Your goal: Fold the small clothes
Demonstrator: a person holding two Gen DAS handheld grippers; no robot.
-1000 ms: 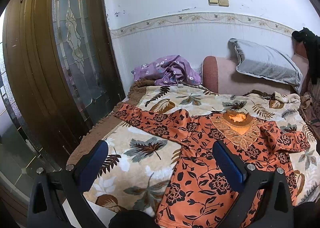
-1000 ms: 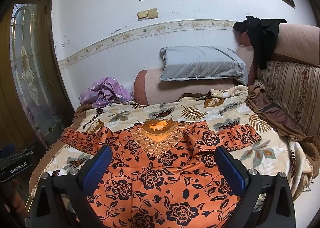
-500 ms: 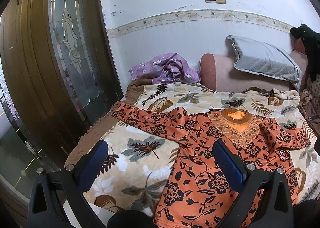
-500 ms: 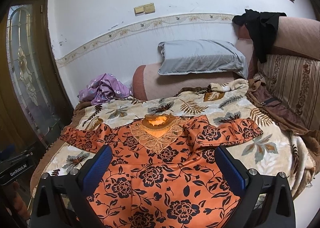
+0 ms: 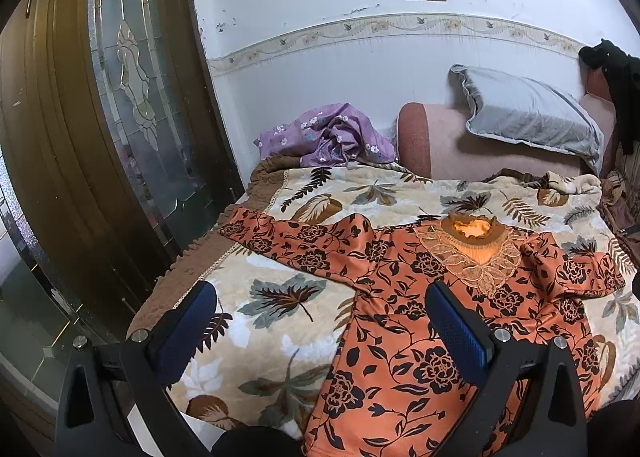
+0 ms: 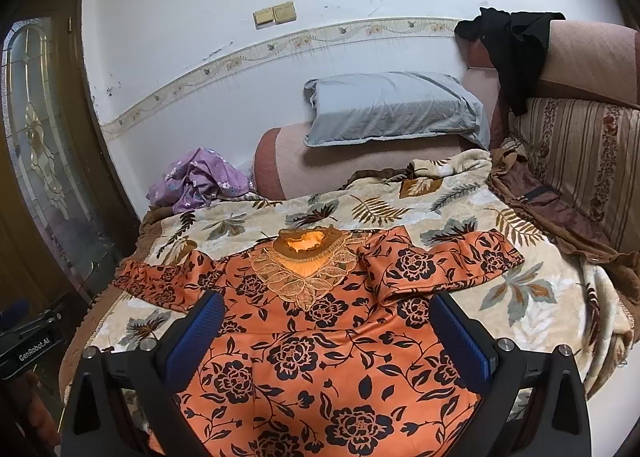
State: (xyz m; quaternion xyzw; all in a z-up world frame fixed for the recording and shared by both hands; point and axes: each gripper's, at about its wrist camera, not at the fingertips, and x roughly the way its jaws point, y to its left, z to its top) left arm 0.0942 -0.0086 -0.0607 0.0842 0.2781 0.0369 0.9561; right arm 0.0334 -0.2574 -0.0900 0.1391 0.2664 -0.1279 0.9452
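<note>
An orange top with black flowers (image 5: 400,321) (image 6: 320,349) lies flat, front up, on a leaf-print blanket (image 5: 280,297) (image 6: 520,297), lace collar toward the wall. Its left sleeve (image 5: 288,237) stretches out to the blanket's left edge; its right sleeve (image 6: 440,261) lies out to the right, creased at the shoulder. My left gripper (image 5: 320,321) is open and empty, above the top's left side. My right gripper (image 6: 328,329) is open and empty, above the top's chest.
A crumpled purple floral cloth (image 5: 332,137) (image 6: 200,181) lies at the blanket's far left corner. A grey pillow (image 6: 392,109) rests on a pink bolster (image 6: 340,169). A striped sofa back (image 6: 580,161) with black clothing (image 6: 516,41) stands right. A wooden glass door (image 5: 100,117) stands left.
Both views have drifted slightly, so the top sits a little differently in frame. Both grippers stay open and empty. The top has not moved.
</note>
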